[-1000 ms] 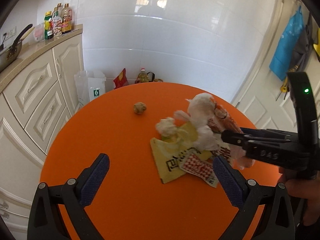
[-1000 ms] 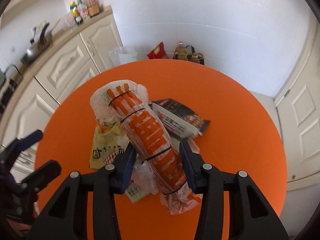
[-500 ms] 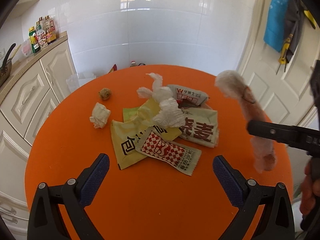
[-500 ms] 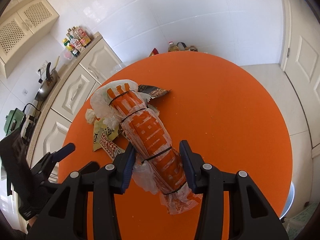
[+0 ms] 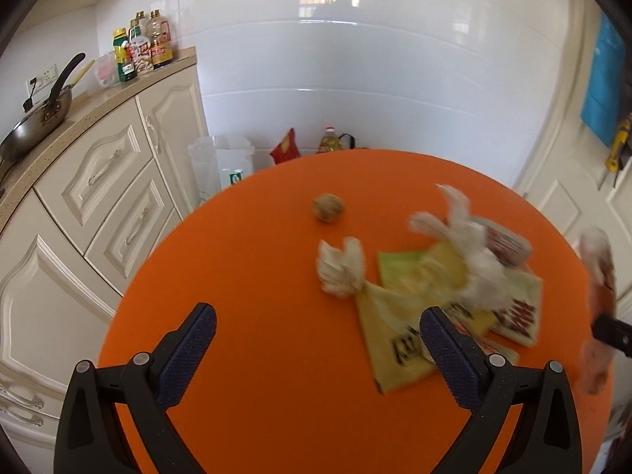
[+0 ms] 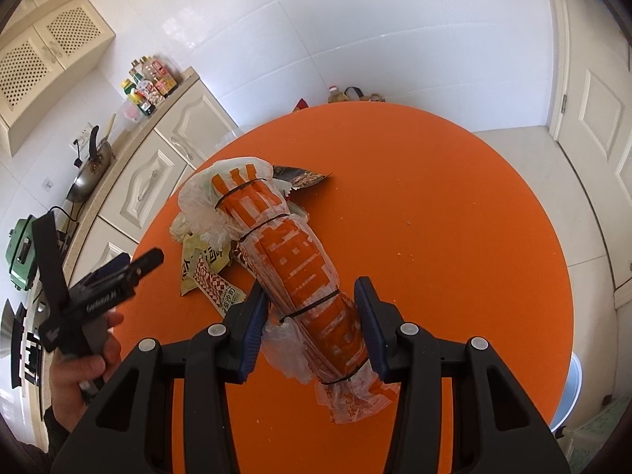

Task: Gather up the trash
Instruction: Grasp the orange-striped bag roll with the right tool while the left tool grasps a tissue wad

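My right gripper (image 6: pixel 310 320) is shut on a long orange-and-white plastic bag roll (image 6: pixel 292 260) bound with black bands, held above the round orange table (image 6: pixel 434 205). The roll also shows at the right edge of the left wrist view (image 5: pixel 600 276). My left gripper (image 5: pixel 318 341) is open and empty above the table's near left part. Ahead of it lie a yellow wrapper (image 5: pixel 399 335), a crumpled white tissue (image 5: pixel 339 268), another tissue wad (image 5: pixel 474 252), a red-and-white packet (image 5: pixel 517 312) and a brown walnut-like ball (image 5: pixel 328 208).
Cream cabinets (image 5: pixel 98 205) with a wok (image 5: pixel 35 118) and sauce bottles (image 5: pixel 142 47) stand at the left. A clear bin (image 5: pixel 221 166), a red bag and an oil bottle sit on the floor behind the table. A white door (image 6: pixel 592 98) is at the right.
My left gripper has swung left and closer to the table, so the trash pile now sits to its right. My right gripper has kept the roll and drawn back from the pile.
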`<action>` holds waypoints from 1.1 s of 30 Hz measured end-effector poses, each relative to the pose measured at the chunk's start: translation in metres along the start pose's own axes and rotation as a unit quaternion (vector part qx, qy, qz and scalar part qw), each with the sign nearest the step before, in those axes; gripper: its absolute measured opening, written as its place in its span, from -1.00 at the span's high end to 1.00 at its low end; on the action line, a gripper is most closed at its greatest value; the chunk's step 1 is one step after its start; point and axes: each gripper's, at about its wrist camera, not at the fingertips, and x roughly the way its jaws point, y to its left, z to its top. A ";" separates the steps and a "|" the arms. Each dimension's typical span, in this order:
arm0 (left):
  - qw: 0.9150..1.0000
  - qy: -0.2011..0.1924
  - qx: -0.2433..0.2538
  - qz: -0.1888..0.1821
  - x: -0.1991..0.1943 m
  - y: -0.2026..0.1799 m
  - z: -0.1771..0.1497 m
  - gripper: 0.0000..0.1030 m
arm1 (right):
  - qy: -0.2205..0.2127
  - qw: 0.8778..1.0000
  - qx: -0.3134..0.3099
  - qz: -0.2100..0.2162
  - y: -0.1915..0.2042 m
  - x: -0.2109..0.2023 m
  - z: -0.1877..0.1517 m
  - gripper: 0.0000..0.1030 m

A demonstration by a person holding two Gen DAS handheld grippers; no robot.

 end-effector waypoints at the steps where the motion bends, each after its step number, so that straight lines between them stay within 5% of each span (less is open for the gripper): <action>1: 1.000 0.002 0.000 0.001 0.006 0.002 0.003 -0.97 | -0.001 1.000 0.000 -0.002 0.002 0.001 0.002 0.14; 7: 0.999 0.027 0.013 -0.020 0.056 0.002 0.025 -0.73 | -0.001 1.000 -0.005 -0.022 0.013 0.011 0.012 0.14; 12: 0.995 0.047 -0.001 -0.084 0.079 0.009 0.042 0.49 | -0.002 0.999 -0.008 -0.032 0.020 0.012 0.016 0.14; 23: 0.997 -0.015 0.010 -0.076 0.029 0.017 0.039 0.55 | -0.045 0.999 -0.005 -0.025 0.015 -0.028 0.008 0.14; 33: 0.985 -0.083 0.069 -0.136 -0.052 -0.035 0.028 0.55 | -0.122 0.991 0.031 -0.036 -0.030 -0.110 -0.012 0.14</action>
